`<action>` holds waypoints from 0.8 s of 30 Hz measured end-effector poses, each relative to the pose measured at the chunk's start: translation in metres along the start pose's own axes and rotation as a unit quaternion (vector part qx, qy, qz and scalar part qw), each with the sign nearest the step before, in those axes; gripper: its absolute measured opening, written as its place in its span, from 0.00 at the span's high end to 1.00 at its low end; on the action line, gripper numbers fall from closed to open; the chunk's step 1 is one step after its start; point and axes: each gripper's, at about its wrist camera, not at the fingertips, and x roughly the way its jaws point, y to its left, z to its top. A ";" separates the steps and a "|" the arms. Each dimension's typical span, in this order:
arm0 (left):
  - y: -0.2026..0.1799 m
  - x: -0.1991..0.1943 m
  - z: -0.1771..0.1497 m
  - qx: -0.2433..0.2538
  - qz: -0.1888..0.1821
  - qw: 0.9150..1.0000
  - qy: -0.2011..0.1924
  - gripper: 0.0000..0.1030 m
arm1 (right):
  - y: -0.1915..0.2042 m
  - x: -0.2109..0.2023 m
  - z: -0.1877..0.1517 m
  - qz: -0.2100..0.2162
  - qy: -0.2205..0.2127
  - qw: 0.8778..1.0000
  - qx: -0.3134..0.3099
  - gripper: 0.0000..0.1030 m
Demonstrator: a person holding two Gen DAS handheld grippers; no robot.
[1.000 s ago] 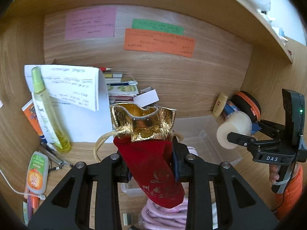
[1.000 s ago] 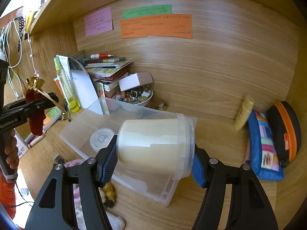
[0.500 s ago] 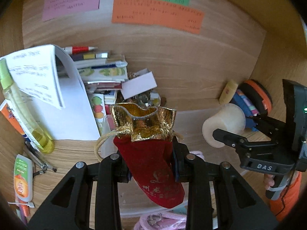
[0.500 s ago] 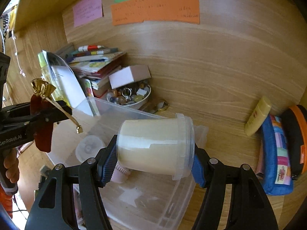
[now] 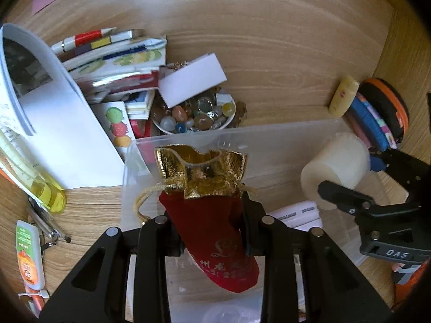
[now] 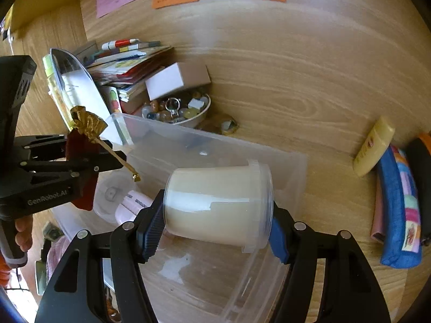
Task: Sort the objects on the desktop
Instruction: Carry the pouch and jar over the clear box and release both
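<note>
Red velvet with a gold foil collar is what the left gripper (image 5: 212,231) has hold of: a small drawstring pouch (image 5: 212,231), pinched across its middle by the jaws, its gold mouth pointing up and its rounded bottom hanging below them. A gold cord (image 6: 118,156) trails off the pouch with a little tassel at the end. The pouch hangs over a clear plastic bin (image 5: 269,140) that sits on the wooden surface (image 6: 309,86), and inside the bin I can see a pink-and-white tube (image 5: 296,212) and a round clear lid (image 6: 110,193) lying on the bottom. The right gripper (image 6: 218,210) is just beside the left one, also above the bin, and its blue-padded jaws are clamped end to end on a cream-coloured plastic tub (image 6: 218,204) turned on its side, lid rim toward the right. Behind the bin a white bowl (image 5: 230,118) heaped with glassy beads and pebbles sits beside a leaning stack of books (image 5: 118,62), with a small white box (image 5: 191,78) resting on the bowl's rim. Sheets of white paper (image 5: 70,134) and a yellow bottle (image 5: 51,193) lean at the left. Off to the right, against the back wall, are a pale yellow tube (image 6: 374,148), a blue patchwork pencil case (image 6: 398,210) and an orange-trimmed black case (image 5: 388,107).
</note>
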 end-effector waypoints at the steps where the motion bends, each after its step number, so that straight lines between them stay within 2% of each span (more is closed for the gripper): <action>1: -0.002 0.003 0.000 0.003 0.003 1.000 0.004 0.71 | -0.001 0.000 0.000 -0.001 0.000 1.000 0.000 0.39; 5: -0.009 0.011 -0.001 0.017 0.012 1.000 0.015 0.71 | 0.001 0.000 0.000 -0.008 -0.002 1.000 -0.005 0.39; 11: -0.013 0.019 -0.004 0.028 0.026 0.999 0.025 0.70 | 0.010 0.001 -0.003 -0.043 -0.004 0.998 -0.035 0.39; 13: -0.012 0.021 -0.004 0.027 0.029 0.999 0.028 0.69 | 0.011 0.000 -0.003 -0.030 -0.004 0.999 -0.034 0.40; 18: -0.010 0.022 -0.007 0.026 0.032 0.999 0.029 0.62 | 0.009 -0.002 -0.003 -0.032 -0.005 0.999 -0.027 0.40; 24: -0.010 0.014 -0.009 0.031 0.038 0.999 0.020 0.46 | 0.010 -0.002 -0.002 -0.028 -0.007 0.999 -0.025 0.39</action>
